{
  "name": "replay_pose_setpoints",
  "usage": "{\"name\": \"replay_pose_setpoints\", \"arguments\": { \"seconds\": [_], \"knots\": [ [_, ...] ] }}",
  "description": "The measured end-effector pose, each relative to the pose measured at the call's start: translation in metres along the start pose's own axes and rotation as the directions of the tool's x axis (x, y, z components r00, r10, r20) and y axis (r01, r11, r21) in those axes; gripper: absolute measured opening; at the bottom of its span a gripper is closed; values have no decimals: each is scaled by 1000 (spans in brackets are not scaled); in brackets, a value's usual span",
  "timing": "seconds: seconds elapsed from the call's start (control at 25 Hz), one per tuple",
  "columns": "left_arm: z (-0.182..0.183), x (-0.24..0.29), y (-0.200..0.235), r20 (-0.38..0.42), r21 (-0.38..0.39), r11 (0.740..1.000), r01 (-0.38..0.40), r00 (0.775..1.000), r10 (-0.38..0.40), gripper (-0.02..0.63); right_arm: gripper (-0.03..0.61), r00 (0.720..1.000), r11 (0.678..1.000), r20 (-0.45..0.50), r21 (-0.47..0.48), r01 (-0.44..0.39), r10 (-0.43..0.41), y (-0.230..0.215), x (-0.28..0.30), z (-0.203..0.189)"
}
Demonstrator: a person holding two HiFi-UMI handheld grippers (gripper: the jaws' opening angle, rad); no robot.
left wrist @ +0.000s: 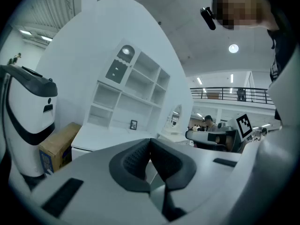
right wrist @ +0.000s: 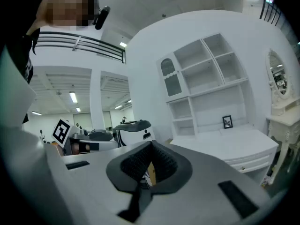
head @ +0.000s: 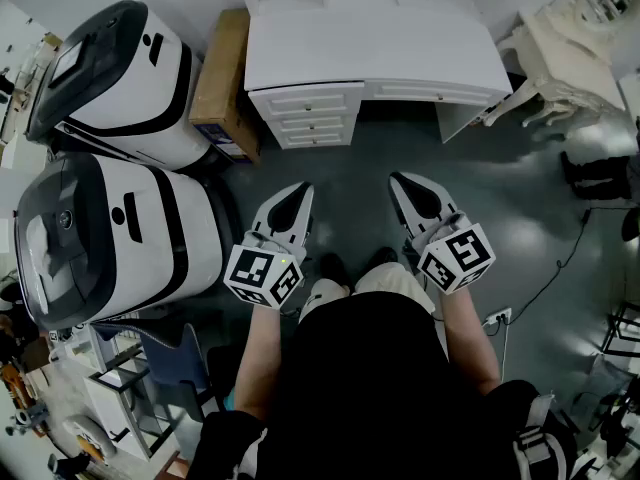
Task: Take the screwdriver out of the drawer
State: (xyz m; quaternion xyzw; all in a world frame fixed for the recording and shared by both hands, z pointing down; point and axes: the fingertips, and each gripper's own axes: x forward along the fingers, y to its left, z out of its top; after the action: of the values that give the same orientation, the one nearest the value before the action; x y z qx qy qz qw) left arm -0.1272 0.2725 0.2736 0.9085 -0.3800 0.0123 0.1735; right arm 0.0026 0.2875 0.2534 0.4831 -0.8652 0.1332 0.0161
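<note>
The three drawers (head: 308,116) at the left of the desk (head: 400,53) are all pushed in, so their insides are hidden. The small framed picture (right wrist: 228,121) at the desk's far edge is too small to tell what it shows, and the head view's top edge cuts it off.

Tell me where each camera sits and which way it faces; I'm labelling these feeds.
Head view: on the person's head, facing steeply down at the floor before the white desk; forearms, left gripper and right gripper show.
Left gripper view: on the left gripper, facing along its shut jaws toward the desk and cardboard box.
Right gripper view: on the right gripper, facing along its shut jaws toward the desk.
Shared: both gripper views show the desk's shelves.
</note>
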Motion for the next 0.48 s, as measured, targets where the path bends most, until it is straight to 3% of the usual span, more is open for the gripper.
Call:
{"name": "replay_pose_setpoints", "arguments": {
  "seconds": [0.48],
  "knots": [
    [-7, -6, 3, -24, 9, 1000, -3, 1000, 3, 21, 14, 1000, 1000, -2, 5, 5, -5, 6, 2, -5]
  ]
}}
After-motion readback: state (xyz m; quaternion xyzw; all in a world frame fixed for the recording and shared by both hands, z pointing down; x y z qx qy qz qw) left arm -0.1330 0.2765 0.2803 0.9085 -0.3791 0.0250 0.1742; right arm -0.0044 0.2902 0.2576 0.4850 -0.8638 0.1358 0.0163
